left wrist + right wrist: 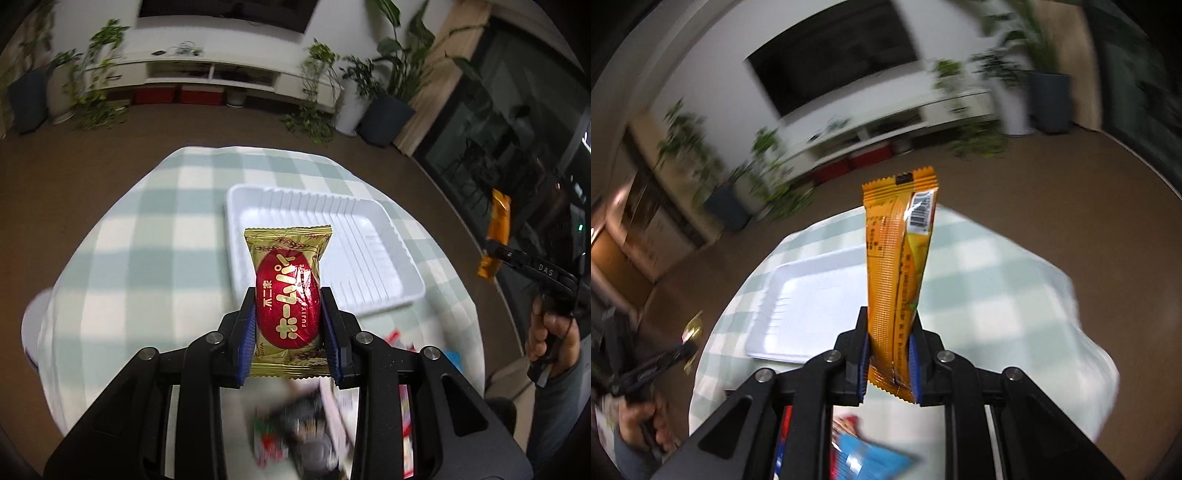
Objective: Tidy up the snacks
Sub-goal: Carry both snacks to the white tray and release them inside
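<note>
Clamping a gold-red Fujiya snack pack [287, 301], left gripper [288, 314] sits above loose snacks [295, 432] w/ white ribbed tray [388, 258] on green-check tablecloth [129, 229] beyond, potted plants [384, 92] & TV shelf [210, 74] behind; right gripper [890, 354] pinches upright orange stick pack [899, 266].

Dim indoor light, strong fisheye bending and dark corners, motion blur heaviest across the right wrist view's background
</note>
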`<state>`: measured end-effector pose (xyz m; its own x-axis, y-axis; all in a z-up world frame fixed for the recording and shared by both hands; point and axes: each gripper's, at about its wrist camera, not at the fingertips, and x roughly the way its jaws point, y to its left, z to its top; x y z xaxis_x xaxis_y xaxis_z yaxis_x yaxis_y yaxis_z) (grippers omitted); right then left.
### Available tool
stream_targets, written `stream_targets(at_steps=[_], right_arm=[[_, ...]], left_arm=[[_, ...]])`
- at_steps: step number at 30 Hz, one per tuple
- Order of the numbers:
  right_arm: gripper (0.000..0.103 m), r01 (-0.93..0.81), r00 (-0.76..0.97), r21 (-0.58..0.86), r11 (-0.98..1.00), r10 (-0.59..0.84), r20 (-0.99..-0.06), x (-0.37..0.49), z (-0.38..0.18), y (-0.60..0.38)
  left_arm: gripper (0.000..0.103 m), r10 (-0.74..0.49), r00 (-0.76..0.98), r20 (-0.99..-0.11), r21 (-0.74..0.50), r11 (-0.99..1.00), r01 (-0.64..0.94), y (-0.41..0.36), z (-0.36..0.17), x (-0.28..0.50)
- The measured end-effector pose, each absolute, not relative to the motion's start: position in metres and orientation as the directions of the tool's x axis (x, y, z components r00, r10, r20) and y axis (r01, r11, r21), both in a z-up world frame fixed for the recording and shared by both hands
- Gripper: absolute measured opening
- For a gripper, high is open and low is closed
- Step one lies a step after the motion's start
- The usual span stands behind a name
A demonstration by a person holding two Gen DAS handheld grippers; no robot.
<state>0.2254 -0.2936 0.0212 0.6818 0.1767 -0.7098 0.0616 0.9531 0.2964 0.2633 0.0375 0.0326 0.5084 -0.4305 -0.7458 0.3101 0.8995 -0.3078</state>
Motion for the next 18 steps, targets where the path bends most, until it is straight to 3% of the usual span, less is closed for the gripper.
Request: stream_targets(at_steps=[4,18], right_arm=[[0.019,-0.014,0.583,0.295,0.955,0.248,-0.774,0.277,-0.005,-0.261],[0.019,0.015,0.392,0.195,0.981,0.174,-0.903,0.335,-0.088,-0.239]], left_arm=[[0.029,-0.413,0.461,-0.785,-0.283,0.902,0.326,0.007,0.017,0.307],[0.029,-0.308,0.347,-0.886,-0.216,0.936,0.278,-0.026,-0.077,0.360]])
